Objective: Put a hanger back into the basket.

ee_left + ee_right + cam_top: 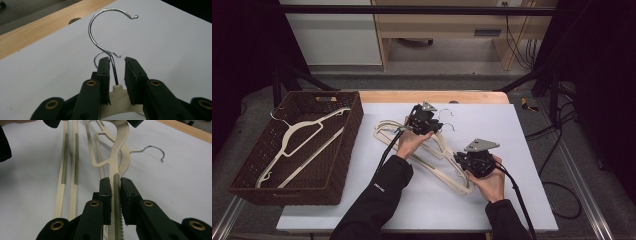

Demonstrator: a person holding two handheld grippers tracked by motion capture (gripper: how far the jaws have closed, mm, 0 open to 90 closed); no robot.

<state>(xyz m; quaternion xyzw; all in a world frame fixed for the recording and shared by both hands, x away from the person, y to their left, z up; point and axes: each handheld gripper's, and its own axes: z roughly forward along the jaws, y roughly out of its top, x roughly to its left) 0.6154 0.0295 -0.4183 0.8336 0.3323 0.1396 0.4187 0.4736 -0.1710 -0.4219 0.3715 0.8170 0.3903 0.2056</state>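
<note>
Right gripper view, bottom centre: the right tongs (115, 182) are clamped on the ribbed shoulder arm of the top cream plastic hanger with a metal hook (117, 152), which runs up the middle of the frame above other cream hangers (67, 170) lying on the white desk (180, 182). In the left gripper view, the left tongs (117, 61) stand parted around that hanger's neck, the wire hook (100, 30) rising between the jaws; whether the left-hand jaw touches the wire I cannot tell. In the high view, both hands work at mid-frame, and a brown woven basket (343, 150) holding one hanger (294, 142) sits at the left. I judge the step to be separating the top hanger from the pile; next, the left tongs should close on the neck, then both lift together toward the basket.
</note>
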